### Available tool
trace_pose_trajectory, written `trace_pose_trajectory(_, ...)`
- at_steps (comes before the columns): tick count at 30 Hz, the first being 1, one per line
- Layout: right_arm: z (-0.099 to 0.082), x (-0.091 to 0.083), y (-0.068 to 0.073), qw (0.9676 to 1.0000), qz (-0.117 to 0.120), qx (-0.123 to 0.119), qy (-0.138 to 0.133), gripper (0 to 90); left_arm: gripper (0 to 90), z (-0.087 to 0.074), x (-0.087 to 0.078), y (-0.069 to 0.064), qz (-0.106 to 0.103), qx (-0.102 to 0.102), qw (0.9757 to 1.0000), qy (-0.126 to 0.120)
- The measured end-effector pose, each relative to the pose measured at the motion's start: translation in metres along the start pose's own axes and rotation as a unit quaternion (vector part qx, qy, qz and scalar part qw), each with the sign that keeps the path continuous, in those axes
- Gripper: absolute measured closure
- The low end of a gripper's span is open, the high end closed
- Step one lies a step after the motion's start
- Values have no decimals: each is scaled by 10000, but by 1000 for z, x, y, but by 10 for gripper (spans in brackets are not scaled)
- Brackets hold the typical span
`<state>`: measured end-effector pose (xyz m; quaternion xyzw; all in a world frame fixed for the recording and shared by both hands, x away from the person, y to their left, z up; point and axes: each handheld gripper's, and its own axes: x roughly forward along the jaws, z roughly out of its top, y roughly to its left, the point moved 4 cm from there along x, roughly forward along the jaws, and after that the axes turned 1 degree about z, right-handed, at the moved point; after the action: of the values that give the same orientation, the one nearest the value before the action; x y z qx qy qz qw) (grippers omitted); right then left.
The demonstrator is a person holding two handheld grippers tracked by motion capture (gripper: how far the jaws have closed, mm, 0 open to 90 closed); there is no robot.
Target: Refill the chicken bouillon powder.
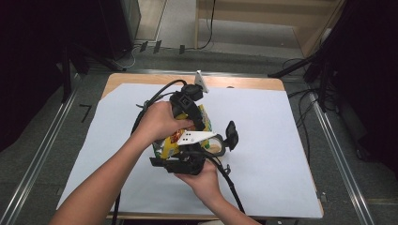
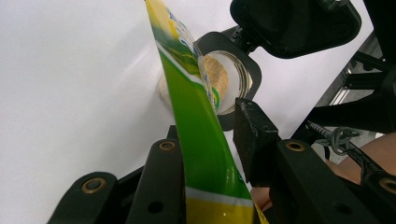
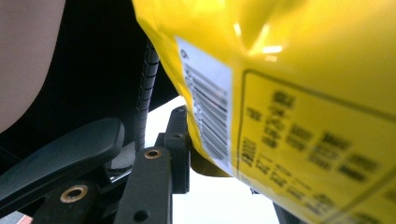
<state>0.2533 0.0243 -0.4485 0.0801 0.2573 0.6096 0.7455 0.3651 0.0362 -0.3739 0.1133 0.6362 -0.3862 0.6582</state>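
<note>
Grippers, two: left gripper [image 2: 210,140] and right gripper [image 3: 219,154] both clamp jaws on one snack bag [image 1: 180,138].

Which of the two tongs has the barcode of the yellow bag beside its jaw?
The right tongs: the barcode lies at its jaw. The left tongs has the bag's green edge between its jaws.

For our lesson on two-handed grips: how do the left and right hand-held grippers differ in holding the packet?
The left hand-held gripper pinches the packet's thin green edge; the right hand-held gripper grips by its yellow, barcoded face. In the high view the left reaches over the packet's far side, the right sits at its near side. Both have the packet between their jaws.
</note>
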Motion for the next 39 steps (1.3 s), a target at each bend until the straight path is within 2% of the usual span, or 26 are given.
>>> trace_pose_trajectory(39, 1, -1, 0, 10000, -4, 47, 12, 681, 736, 1, 1, 0, -12, 4, 10000, 9)
